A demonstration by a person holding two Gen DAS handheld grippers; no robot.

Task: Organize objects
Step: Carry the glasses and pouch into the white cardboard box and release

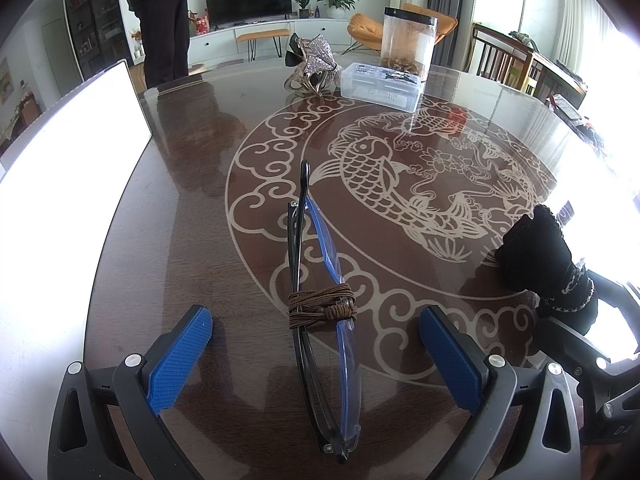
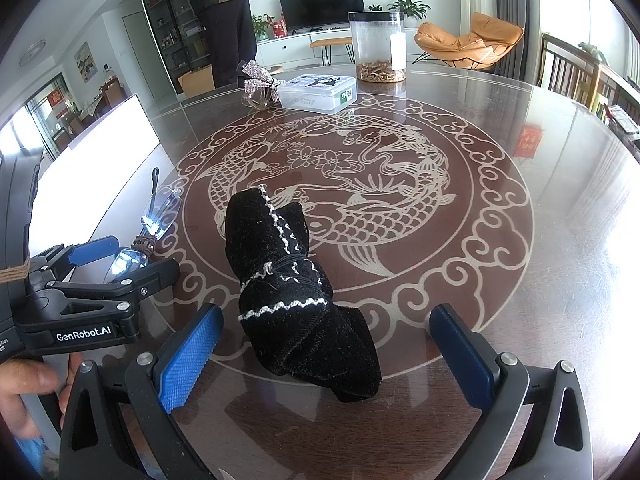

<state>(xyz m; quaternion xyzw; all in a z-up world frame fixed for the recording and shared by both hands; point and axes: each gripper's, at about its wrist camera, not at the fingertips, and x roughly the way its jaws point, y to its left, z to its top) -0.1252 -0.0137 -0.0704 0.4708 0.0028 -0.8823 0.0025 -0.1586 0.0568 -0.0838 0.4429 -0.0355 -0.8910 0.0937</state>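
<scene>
A: What lies between the fingers of the left hand-held gripper (image 1: 316, 356)?

B: Folded spectacles (image 1: 320, 312), black arms and clear blue-edged lenses, lying flat on the glass-topped worktop (image 1: 192, 200) and pointing away from the camera. A brown cord (image 1: 322, 306) is wound round them near the middle. The jaws stand wide apart, one on each side, touching nothing.

A: How would you expect them to handle?

B: Light and stiff, I judge, but fragile: the lenses look thin and the frame thinner. On that polished glass they will likely slide if nudged. I would close over the cord wrap, where the bundle is thickest and the binding gives the pads some grip, and keep off the bare lenses.

A: And the right?

B: The right hand-held gripper (image 2: 326, 354) is equally wide open and holds nothing. A black velvet pouch (image 2: 298, 284) with white zigzag trim lies between its fingers, tied round its middle, just right of the spectacles.

A: Softer work?

B: Probably. It looks limp and light, so it should squash under the pads rather than slip. The tied waist seems the firmest place; I cannot tell whether anything is inside.

A: Where might they go?

B: Perhaps the clear lidded plastic box (image 1: 382, 84) at the far side, beside the tall jar (image 1: 408, 40).
</scene>
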